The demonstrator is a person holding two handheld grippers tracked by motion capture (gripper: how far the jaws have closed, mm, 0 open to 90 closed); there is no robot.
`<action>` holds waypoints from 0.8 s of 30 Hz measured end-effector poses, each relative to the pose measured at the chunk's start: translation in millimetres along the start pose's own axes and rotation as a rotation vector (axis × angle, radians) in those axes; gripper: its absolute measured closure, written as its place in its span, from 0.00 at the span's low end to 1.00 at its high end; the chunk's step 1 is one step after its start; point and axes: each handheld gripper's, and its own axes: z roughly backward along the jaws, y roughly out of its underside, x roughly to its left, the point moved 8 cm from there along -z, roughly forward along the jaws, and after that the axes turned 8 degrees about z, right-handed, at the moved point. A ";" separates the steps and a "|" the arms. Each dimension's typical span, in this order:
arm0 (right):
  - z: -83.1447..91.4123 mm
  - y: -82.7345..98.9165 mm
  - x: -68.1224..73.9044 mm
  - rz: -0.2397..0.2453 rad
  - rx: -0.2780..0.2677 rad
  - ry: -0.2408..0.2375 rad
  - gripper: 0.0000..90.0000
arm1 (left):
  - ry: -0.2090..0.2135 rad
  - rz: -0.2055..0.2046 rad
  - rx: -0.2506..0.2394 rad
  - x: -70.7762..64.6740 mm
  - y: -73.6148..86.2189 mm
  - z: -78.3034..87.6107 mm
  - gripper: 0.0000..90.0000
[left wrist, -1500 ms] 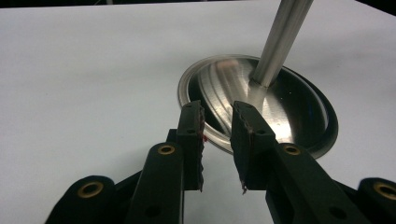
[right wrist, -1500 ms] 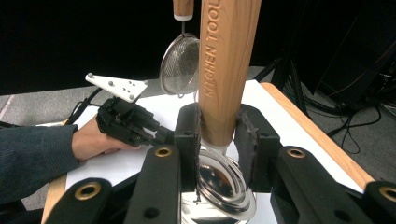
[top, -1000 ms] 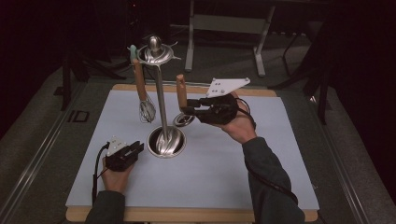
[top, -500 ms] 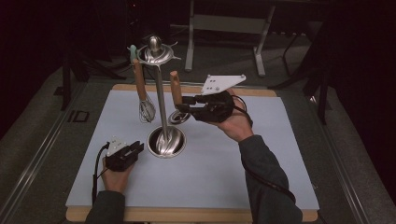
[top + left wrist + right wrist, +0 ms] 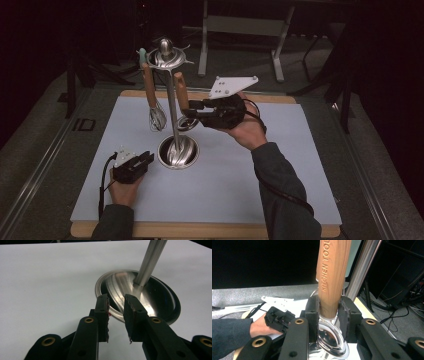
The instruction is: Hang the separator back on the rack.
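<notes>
1. While the right gripper (image 5: pixel 196 109) pinches the wooden handle of the ladle (image 5: pixel 332 277) just above its bowl, the tool stands almost upright beside the pole of the stand (image 5: pixel 172 107), its handle top now just under the stand's crown.
2. Against the frames of a second ago, the ladle and the right hand sit a little higher and closer to the pole; the handle top has climbed toward the hooks. I judge this to be the lift that brings the ladle up for hanging, not yet the hooking itself.
3. In the right gripper view the pads press on both sides of the handle, with the shiny bowl just below them.
4. A whisk (image 5: pixel 156 116) already hangs from the other side of the crown, clear of the ladle.
5. The left gripper (image 5: pixel 117 315) rests on the mat (image 5: pixel 280 185) with its jaws parted over the rim of the stand's round base (image 5: pixel 160 300), gripping nothing; it has not moved, and I cannot tell if it touches the rim.
</notes>
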 end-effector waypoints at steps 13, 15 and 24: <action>-8.4 -3.3 -0.3 -0.001 0.035 0.019 0.79 | 0.000 -0.001 0.000 -0.1 0.0 0.0 0.82; -9.2 -4.0 -0.2 -0.001 0.041 0.019 0.79 | 0.000 -0.002 0.000 -0.1 0.0 -0.1 0.82; -12.3 -5.9 0.0 0.000 0.047 0.020 0.79 | 0.000 -0.002 -0.001 -0.1 0.0 -0.1 0.82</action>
